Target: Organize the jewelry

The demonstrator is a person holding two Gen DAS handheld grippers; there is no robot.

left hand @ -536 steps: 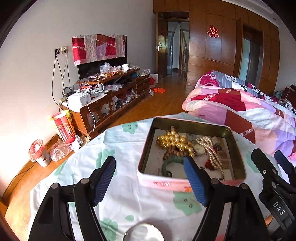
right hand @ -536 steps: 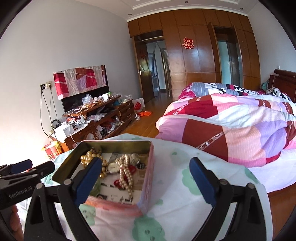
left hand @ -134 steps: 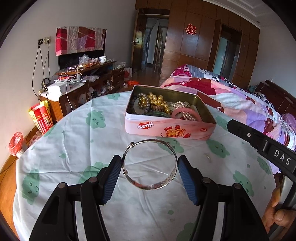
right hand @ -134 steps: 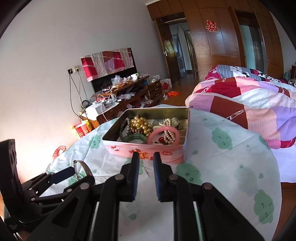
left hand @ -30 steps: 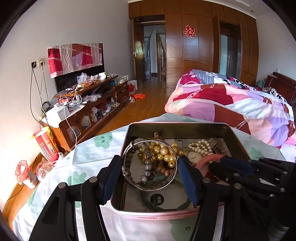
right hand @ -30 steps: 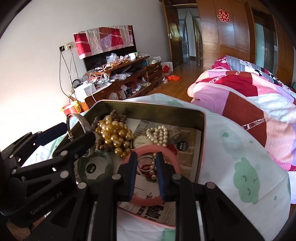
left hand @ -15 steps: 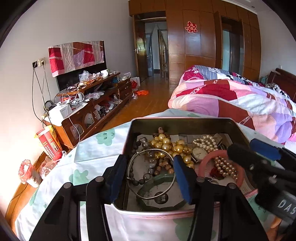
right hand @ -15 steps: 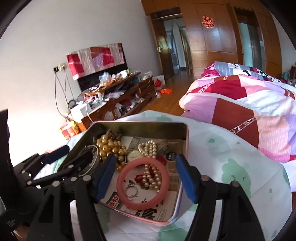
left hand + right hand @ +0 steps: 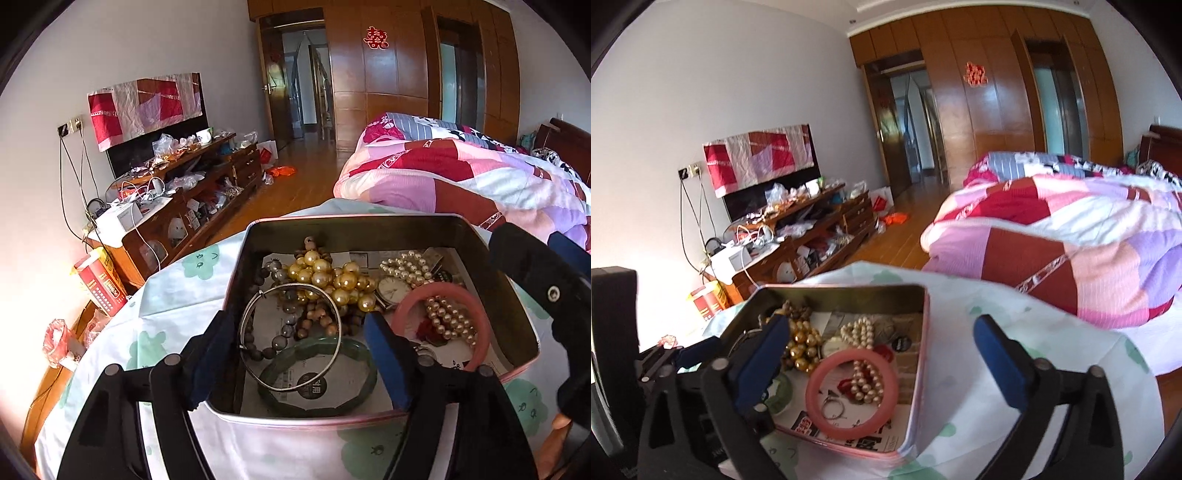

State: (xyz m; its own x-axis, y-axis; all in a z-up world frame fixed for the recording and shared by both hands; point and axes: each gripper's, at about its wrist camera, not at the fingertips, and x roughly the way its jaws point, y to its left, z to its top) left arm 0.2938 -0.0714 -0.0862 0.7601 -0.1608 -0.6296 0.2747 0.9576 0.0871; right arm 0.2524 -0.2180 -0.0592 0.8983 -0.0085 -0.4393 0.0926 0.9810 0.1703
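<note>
Lying loose in the tin (image 9: 388, 225) at frame centre — silver bangle (image 9: 290, 336) and pink bangle (image 9: 851, 393). Just been opening: left gripper (image 9: 300, 354), jaws apart around the silver one, and right gripper (image 9: 879, 363), spread wide, empty. Nothing showing outside — seemingly nearing done.

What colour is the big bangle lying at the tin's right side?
Pink; the bangle in the tin shows best from the right wrist view.

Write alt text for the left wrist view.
An open left gripper hangs over a tin of jewelry, a silver bangle loose between its fingers, above a green bangle. Gold beads and a pink bangle lie nearby.
</note>
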